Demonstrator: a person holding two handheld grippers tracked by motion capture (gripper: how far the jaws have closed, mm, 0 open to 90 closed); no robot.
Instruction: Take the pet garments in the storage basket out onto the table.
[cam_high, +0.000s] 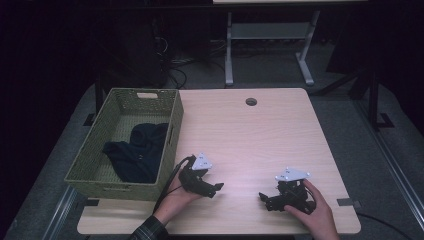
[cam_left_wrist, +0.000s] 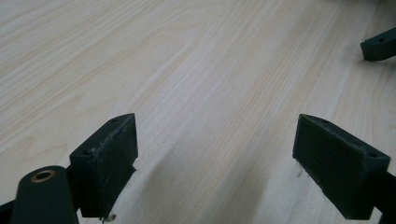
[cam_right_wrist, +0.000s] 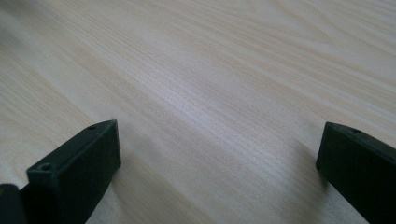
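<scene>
A woven green basket (cam_high: 170, 131) stands at the table's left edge with a dark blue garment (cam_high: 135, 152) crumpled inside it. My left gripper (cam_high: 216, 188) rests on the wooden table just right of the basket's near corner. Its jaws point right and stand wide apart, open (cam_left_wrist: 215, 154) over bare wood. My right gripper (cam_high: 264, 199) sits near the front right of the table, pointing left. It is open (cam_right_wrist: 217, 158) too, nothing between its jaws. One jaw tip of the right gripper (cam_left_wrist: 379, 44) shows far off in the left gripper view.
The light wooden table (cam_high: 250, 135) has a round cable hole (cam_high: 251, 101) near its far edge. Beyond the table, a white desk frame (cam_high: 270, 35) and cables lie on the dark floor. Grey floor surrounds the table.
</scene>
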